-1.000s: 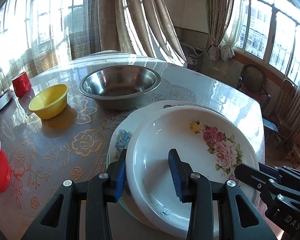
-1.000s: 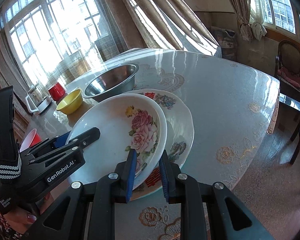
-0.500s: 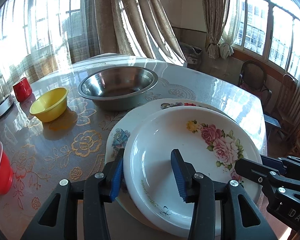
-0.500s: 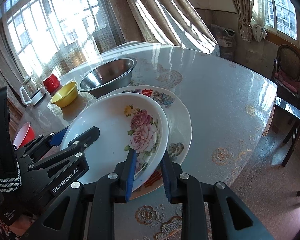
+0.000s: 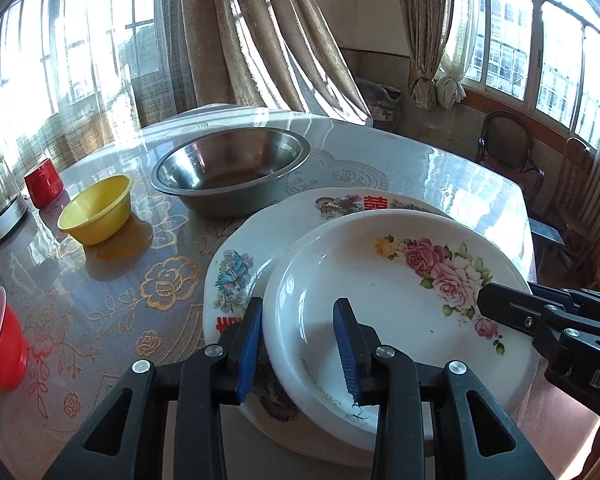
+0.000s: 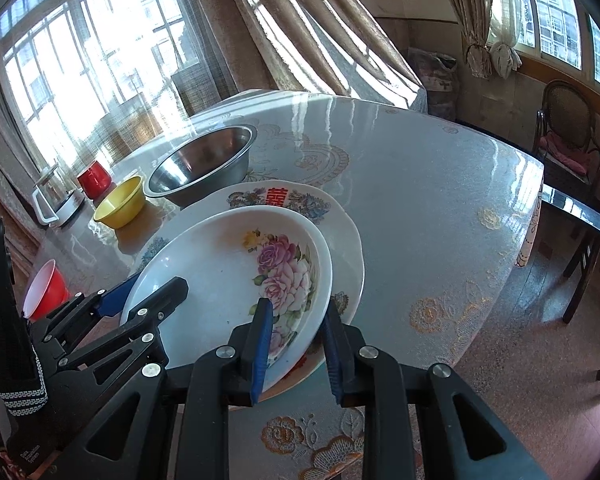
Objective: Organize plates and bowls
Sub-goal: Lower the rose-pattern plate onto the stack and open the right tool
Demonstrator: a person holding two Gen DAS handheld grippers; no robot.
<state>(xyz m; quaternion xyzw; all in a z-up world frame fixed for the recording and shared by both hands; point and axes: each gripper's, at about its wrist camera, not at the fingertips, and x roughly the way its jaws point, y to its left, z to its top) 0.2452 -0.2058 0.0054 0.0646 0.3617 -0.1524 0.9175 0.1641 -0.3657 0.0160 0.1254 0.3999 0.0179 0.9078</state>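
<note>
Two plates stacked near table [image 6: 440, 208] edge: rose plate [image 5: 400, 304] atop larger printed plate [image 5: 284, 232], offset toward near side. Left gripper [image 5: 298, 344] straddling rose plate's rim, fingers apart (visible gap, not pinching). Right gripper [image 6: 296, 338] likewise astride opposite rim, fingers apart, no clamp. Three bowls behind: one steel bowl [image 5: 230, 172], one yellow bowl [image 5: 96, 208], one red bowl [image 5: 0, 344]. One red mug [image 5: 43, 182] beside one kettle [image 6: 54, 198] at far left.
</note>
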